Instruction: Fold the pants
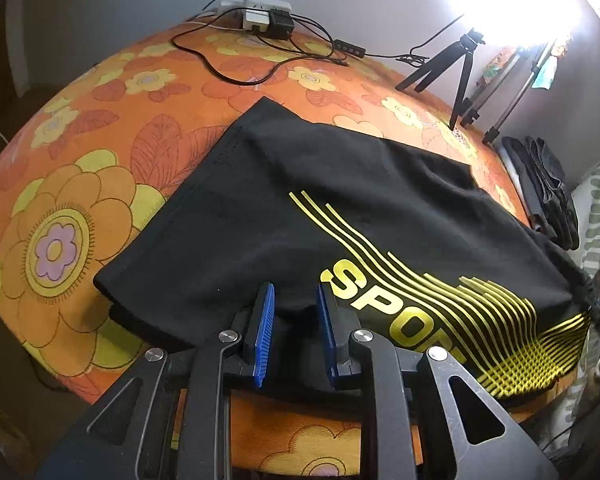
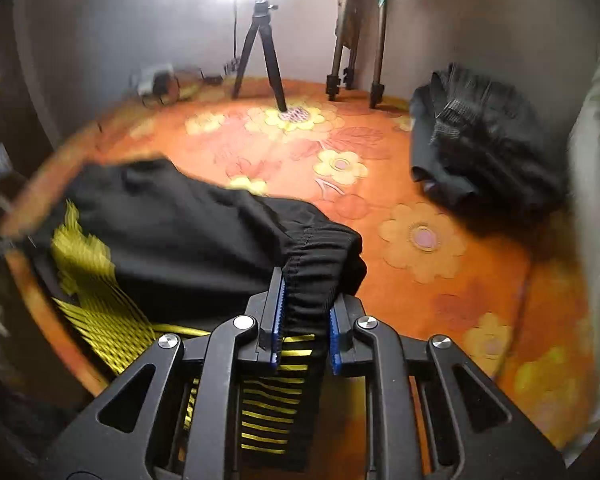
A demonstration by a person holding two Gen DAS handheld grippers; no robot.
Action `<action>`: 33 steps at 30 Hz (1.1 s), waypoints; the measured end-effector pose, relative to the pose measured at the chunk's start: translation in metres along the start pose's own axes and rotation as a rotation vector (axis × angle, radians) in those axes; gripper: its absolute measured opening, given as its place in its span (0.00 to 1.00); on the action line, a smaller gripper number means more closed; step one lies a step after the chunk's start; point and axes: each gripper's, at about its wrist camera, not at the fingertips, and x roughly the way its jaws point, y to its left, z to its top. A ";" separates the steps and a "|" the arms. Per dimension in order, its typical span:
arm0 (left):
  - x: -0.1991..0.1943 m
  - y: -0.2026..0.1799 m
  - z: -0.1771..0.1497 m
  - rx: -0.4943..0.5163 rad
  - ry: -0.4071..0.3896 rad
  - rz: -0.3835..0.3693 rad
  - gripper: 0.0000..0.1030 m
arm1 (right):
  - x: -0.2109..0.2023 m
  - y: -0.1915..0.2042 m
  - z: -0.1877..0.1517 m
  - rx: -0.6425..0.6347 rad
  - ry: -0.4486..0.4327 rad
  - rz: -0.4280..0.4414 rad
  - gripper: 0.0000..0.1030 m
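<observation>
Black pants (image 1: 300,216) with a yellow "SPORT" print and yellow stripes lie folded on an orange flowered bedsheet (image 1: 80,220). My left gripper (image 1: 296,300) is at the pants' near edge with its blue pads apart; black cloth lies between them, not pinched. My right gripper (image 2: 306,304) is shut on the elastic waistband of the pants (image 2: 316,264) and holds it lifted above the bed. The rest of the pants (image 2: 172,224) trails to the left. The right wrist view is motion-blurred.
A power strip with chargers and cables (image 1: 264,20) lies at the far edge of the bed. A small black tripod (image 1: 452,68) and taller stands (image 2: 356,40) stand at the back. A dark clothes pile (image 2: 488,148) sits at the right.
</observation>
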 end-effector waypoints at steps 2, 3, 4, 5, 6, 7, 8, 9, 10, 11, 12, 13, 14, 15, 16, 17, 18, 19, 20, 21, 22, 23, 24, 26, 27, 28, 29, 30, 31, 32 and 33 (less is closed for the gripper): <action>0.000 0.001 0.000 -0.002 0.002 0.002 0.19 | 0.020 -0.003 -0.006 0.006 0.101 0.021 0.18; -0.001 0.002 0.000 -0.009 0.004 0.000 0.19 | 0.027 -0.007 -0.006 0.018 0.139 0.030 0.20; -0.002 0.003 0.001 -0.013 0.004 0.001 0.19 | 0.033 -0.015 -0.009 0.048 0.157 0.040 0.24; -0.003 0.005 0.001 -0.015 0.001 0.003 0.19 | 0.033 -0.021 -0.008 0.062 0.154 0.047 0.32; -0.005 0.007 0.002 -0.019 -0.005 0.006 0.19 | 0.029 -0.030 -0.006 0.080 0.136 0.042 0.40; -0.009 0.010 0.004 -0.029 -0.016 0.009 0.19 | 0.024 -0.036 -0.003 0.091 0.115 0.038 0.43; -0.015 0.015 0.007 -0.044 -0.034 0.009 0.19 | 0.015 -0.043 0.000 0.107 0.081 0.026 0.45; -0.019 0.020 0.010 -0.057 -0.049 0.011 0.19 | 0.010 -0.045 0.002 0.113 0.064 0.020 0.45; -0.027 0.027 0.014 -0.075 -0.075 0.017 0.19 | 0.003 -0.051 0.006 0.124 0.038 0.013 0.45; -0.032 0.033 0.017 -0.091 -0.092 0.022 0.19 | -0.002 -0.053 0.010 0.133 0.020 0.014 0.45; -0.038 0.039 0.019 -0.107 -0.107 0.024 0.19 | -0.006 -0.054 0.013 0.144 0.001 0.027 0.45; -0.044 0.046 0.021 -0.128 -0.123 0.026 0.19 | -0.009 -0.054 0.015 0.150 -0.012 0.046 0.45; -0.051 0.056 0.023 -0.153 -0.139 0.029 0.19 | -0.013 -0.051 0.018 0.153 -0.026 0.069 0.45; -0.054 0.060 0.024 -0.167 -0.146 0.028 0.20 | -0.017 -0.046 0.021 0.148 -0.036 0.091 0.45; -0.059 0.069 0.025 -0.192 -0.152 0.021 0.26 | -0.020 -0.039 0.023 0.139 -0.042 0.124 0.45; -0.061 0.076 0.025 -0.211 -0.150 0.013 0.34 | -0.022 -0.030 0.026 0.130 -0.044 0.162 0.45; -0.062 0.078 0.025 -0.222 -0.151 0.009 0.36 | -0.024 -0.022 0.025 0.120 -0.044 0.190 0.45; -0.062 0.083 0.023 -0.233 -0.151 0.008 0.36 | -0.026 -0.011 0.026 0.101 -0.043 0.224 0.45; -0.061 0.086 0.022 -0.240 -0.140 0.005 0.36 | -0.027 0.001 0.026 0.073 -0.041 0.259 0.45; -0.058 0.087 0.021 -0.247 -0.129 -0.003 0.36 | -0.026 0.014 0.026 0.047 -0.031 0.283 0.45; -0.054 0.089 0.020 -0.258 -0.114 -0.015 0.36 | -0.025 0.024 0.026 0.024 -0.022 0.297 0.45; -0.050 0.090 0.018 -0.272 -0.095 -0.029 0.36 | -0.024 0.036 0.024 0.000 -0.014 0.316 0.45; -0.048 0.092 0.017 -0.279 -0.084 -0.036 0.36 | -0.023 0.047 0.022 -0.021 -0.002 0.337 0.45; -0.042 0.092 0.015 -0.291 -0.060 -0.047 0.36 | -0.021 0.064 0.017 -0.051 0.015 0.358 0.45; -0.041 0.092 0.014 -0.293 -0.054 -0.047 0.36 | -0.018 0.072 0.015 -0.066 0.026 0.372 0.45; -0.039 0.092 0.012 -0.296 -0.048 -0.047 0.36 | -0.015 0.083 0.013 -0.089 0.039 0.389 0.45; -0.037 0.092 0.010 -0.300 -0.041 -0.051 0.36 | -0.016 0.089 0.010 -0.103 0.045 0.398 0.45; -0.036 0.093 0.009 -0.304 -0.034 -0.055 0.36 | -0.013 0.099 0.007 -0.132 0.059 0.420 0.45; -0.036 0.094 0.008 -0.305 -0.031 -0.055 0.36 | -0.011 0.107 0.005 -0.155 0.070 0.437 0.45; -0.035 0.094 0.007 -0.307 -0.028 -0.054 0.36 | -0.009 0.117 0.001 -0.189 0.086 0.448 0.45; -0.034 0.095 0.006 -0.306 -0.024 -0.056 0.36 | -0.008 0.123 -0.001 -0.211 0.094 0.454 0.45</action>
